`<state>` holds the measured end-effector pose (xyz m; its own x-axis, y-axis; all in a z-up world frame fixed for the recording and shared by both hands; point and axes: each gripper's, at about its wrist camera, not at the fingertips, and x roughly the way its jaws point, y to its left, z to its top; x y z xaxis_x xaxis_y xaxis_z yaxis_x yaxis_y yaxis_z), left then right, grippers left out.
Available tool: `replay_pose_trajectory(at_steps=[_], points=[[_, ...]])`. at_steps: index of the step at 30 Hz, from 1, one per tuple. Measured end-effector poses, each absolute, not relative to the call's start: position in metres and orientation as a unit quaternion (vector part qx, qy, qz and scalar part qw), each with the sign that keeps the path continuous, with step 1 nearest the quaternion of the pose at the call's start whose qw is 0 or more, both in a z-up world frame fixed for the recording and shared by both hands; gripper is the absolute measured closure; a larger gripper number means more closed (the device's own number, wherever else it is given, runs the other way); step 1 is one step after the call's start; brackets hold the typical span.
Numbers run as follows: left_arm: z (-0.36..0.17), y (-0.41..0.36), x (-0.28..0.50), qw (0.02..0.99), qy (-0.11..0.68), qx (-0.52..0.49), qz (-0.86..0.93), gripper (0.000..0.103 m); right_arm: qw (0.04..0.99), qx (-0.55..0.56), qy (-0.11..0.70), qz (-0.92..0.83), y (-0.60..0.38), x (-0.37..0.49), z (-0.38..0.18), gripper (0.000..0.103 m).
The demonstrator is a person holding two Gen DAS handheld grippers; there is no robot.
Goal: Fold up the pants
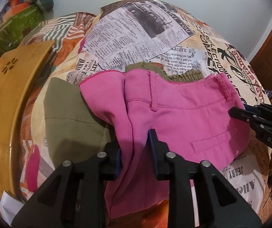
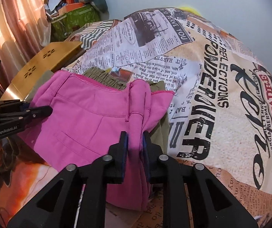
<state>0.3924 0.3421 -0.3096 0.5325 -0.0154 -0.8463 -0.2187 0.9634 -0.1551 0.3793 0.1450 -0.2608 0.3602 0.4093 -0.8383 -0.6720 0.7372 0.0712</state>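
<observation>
We see bright pink cotton pants (image 1: pixel 183 114) lying folded over olive-green trousers (image 1: pixel 67 114) on a newsprint-patterned bedspread (image 2: pixel 221 79). Our left gripper (image 1: pixel 136 142) stands slightly parted around pink cloth; our right gripper (image 2: pixel 135 142) pinches a bunched fold.
</observation>
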Motion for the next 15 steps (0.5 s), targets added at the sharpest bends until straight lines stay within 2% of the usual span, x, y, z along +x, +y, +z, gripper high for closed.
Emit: replay_pose_trajectory(at_steps=[2, 4, 11, 15], points=[[-0.305, 0.343, 0.39, 0.867, 0.48, -0.117, 0.072, 0.065, 0.813, -0.147, 0.458, 0.329, 0.143, 0.377, -0.258, 0.082], [-0.297, 0.342, 0.385, 0.869, 0.475, -0.116, 0.075, 0.065, 0.812, -0.145, 0.459, 0.329, 0.14, 0.376, -0.255, 0.073], [-0.243, 0.331, 0.352, 0.879, 0.455, -0.117, 0.075, 0.065, 0.829, -0.135, 0.423, 0.34, 0.121, 0.347, -0.209, 0.072], [-0.183, 0.307, 0.315, 0.904, 0.41, -0.096, 0.068, 0.065, 0.846, -0.109, 0.383, 0.355, 0.102, 0.319, -0.155, 0.072]])
